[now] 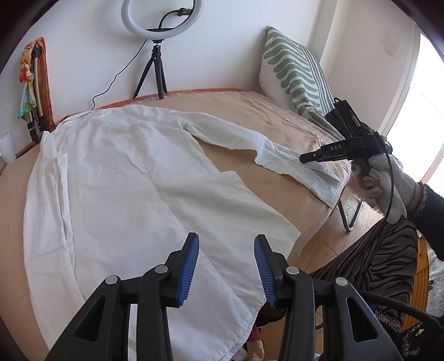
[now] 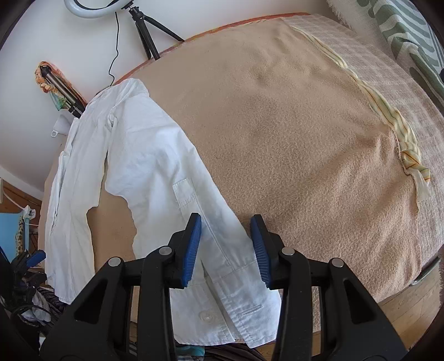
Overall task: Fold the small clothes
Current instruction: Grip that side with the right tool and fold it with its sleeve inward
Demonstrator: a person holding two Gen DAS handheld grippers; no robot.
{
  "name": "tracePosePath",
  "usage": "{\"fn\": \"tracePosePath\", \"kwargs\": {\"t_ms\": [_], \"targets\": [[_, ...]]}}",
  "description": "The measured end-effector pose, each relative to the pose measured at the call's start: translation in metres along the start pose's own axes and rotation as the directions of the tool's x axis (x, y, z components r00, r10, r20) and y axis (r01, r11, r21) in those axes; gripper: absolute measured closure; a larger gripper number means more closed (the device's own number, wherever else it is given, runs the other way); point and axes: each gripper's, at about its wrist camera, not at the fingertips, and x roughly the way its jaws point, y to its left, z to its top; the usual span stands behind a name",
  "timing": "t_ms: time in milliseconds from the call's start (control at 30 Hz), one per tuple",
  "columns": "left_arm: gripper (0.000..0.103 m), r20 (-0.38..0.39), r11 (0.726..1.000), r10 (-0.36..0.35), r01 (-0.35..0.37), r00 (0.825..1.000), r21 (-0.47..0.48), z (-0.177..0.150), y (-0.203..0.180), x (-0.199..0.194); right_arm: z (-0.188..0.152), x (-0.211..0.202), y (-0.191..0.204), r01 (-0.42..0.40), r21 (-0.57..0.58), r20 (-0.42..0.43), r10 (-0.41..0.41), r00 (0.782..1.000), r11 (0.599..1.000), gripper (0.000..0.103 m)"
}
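My white shirt (image 1: 133,177) lies flat on the bed (image 2: 291,125), which has a tan blanket on it. The shirt's long way runs from its collar, up near the wall, down to its hem at the bed's near edge — the hem hangs a little over that edge. One sleeve (image 2: 177,172) sticks out to the side, lying straight and pointing at the bed's side edge, with the cuff (image 2: 236,302) right at that edge. My left tongs (image 1: 226,266) hang over the hem, part way open, with nothing between them. My right tongs (image 2: 226,250) point down at the sleeve just above the cuff. They are part way open too, one pad on each side of the sleeve — they are not pinching it. My gloved hand (image 1: 380,186) holds the right tongs. A ring light (image 1: 162,19) on a small black tripod stands by the wall past the collar. A green and white striped pillow (image 1: 297,72) leans at the far corner. A twisted yellow striped cloth (image 2: 399,138) lies on the blanket, well apart from the shirt.
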Motion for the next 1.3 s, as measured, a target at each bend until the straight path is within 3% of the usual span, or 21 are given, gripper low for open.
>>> {"fn": "tracePosePath", "kwargs": {"t_ms": [100,167,500,800,1067,1300], "targets": [[0.060,-0.003,1.000,0.002,-0.002,1.000,-0.019,-0.002,0.005,0.001,0.000,0.000,0.003,-0.007,-0.008,-0.005,0.007,1.000,1.000,0.092],[0.060,-0.002,1.000,-0.001,0.001,1.000,-0.025,-0.002,0.006,0.000,0.000,-0.005,0.006,-0.013,-0.001,0.011,0.013,1.000,1.000,0.096],[0.060,0.017,0.999,-0.001,0.001,1.000,-0.033,-0.007,0.010,-0.010,0.009,-0.041,0.045,-0.063,-0.006,0.112,0.063,0.992,0.998,0.098],[0.060,0.055,0.997,0.027,-0.023,0.998,-0.076,-0.011,0.027,-0.031,-0.002,-0.058,0.155,-0.098,-0.241,0.137,0.133,0.982,0.966,0.099],[0.060,0.075,0.988,0.038,-0.026,0.996,-0.154,-0.021,0.050,-0.048,-0.035,-0.030,0.251,-0.179,-0.449,0.026,0.212,0.977,0.875,0.099],[0.060,0.077,0.983,0.053,-0.039,0.996,-0.177,-0.030,0.059,-0.057,-0.053,0.014,0.275,-0.309,-0.448,-0.146,0.272,0.951,0.839,0.096]]}}
